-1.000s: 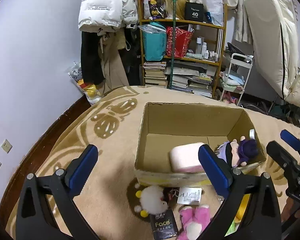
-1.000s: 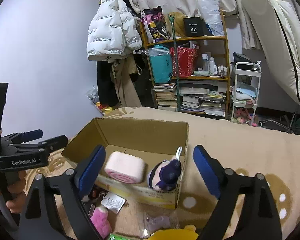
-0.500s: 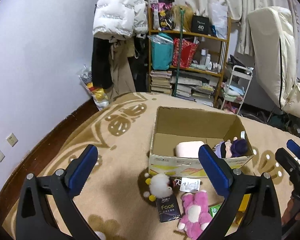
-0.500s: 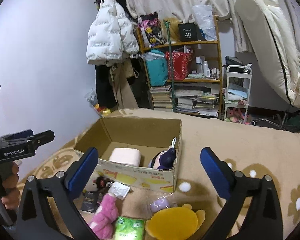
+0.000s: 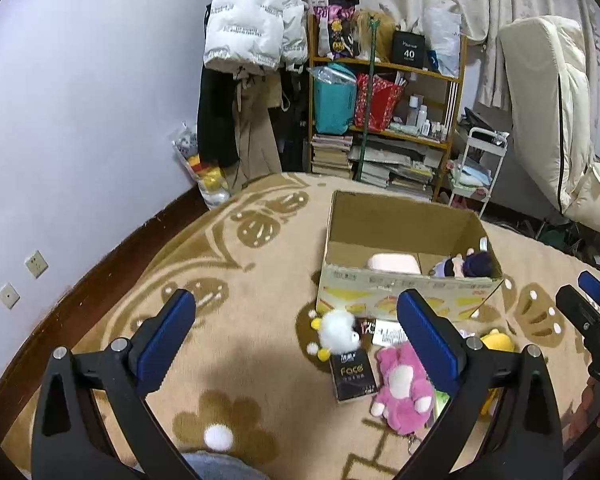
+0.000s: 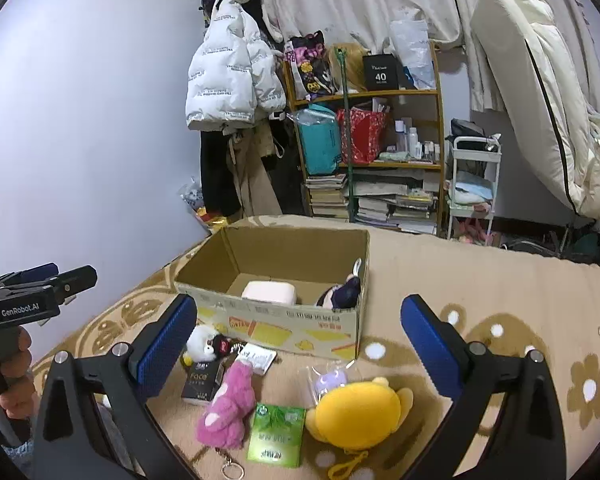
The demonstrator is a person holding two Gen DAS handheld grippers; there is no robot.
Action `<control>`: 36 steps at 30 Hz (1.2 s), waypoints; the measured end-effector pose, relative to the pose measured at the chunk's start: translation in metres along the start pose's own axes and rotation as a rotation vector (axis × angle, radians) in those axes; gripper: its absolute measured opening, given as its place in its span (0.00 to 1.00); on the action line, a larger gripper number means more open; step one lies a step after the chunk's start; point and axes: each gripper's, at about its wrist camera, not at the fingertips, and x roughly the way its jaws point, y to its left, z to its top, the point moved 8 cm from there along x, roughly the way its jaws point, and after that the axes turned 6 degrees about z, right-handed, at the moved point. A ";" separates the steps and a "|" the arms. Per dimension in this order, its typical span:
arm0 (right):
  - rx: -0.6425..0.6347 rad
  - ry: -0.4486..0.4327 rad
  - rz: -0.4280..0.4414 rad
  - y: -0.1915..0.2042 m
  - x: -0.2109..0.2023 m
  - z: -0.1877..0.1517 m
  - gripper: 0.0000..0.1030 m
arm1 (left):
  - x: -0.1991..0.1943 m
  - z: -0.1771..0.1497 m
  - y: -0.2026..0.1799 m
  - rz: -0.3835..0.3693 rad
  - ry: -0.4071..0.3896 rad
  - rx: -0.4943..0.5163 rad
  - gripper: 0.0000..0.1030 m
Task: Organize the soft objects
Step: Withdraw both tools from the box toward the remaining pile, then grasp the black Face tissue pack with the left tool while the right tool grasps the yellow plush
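left gripper [image 5: 296,328]: hanging wide open, holding nothing
right gripper [image 6: 300,330]: gaping open, empty
box [image 6: 284,322]: holding pink cushion [image 6: 269,292], doll [image 6: 342,292]
rug [image 5: 240,272]: carrying pink plush [image 6: 228,408], yellow plush [image 6: 356,410]

surface: tan flower-patterned rug [image 6: 480,280] | on it: open cardboard box [image 6: 276,320] | just before box front: white plush [image 6: 202,344], paper tag [image 6: 256,357], black "Face" pack [image 6: 202,380], pink plush [image 6: 228,404], green tissue pack [image 6: 276,436], yellow plush [image 6: 356,408], small lilac bagged toy [image 6: 330,378]
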 end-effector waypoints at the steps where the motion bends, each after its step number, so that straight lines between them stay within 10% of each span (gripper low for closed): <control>1: 0.003 0.007 -0.004 -0.001 0.000 -0.001 1.00 | 0.002 -0.002 -0.001 -0.001 0.010 0.001 0.97; 36: 0.392 0.548 -0.082 -0.086 0.101 -0.112 1.00 | 0.133 -0.080 -0.041 -0.038 0.482 0.098 0.97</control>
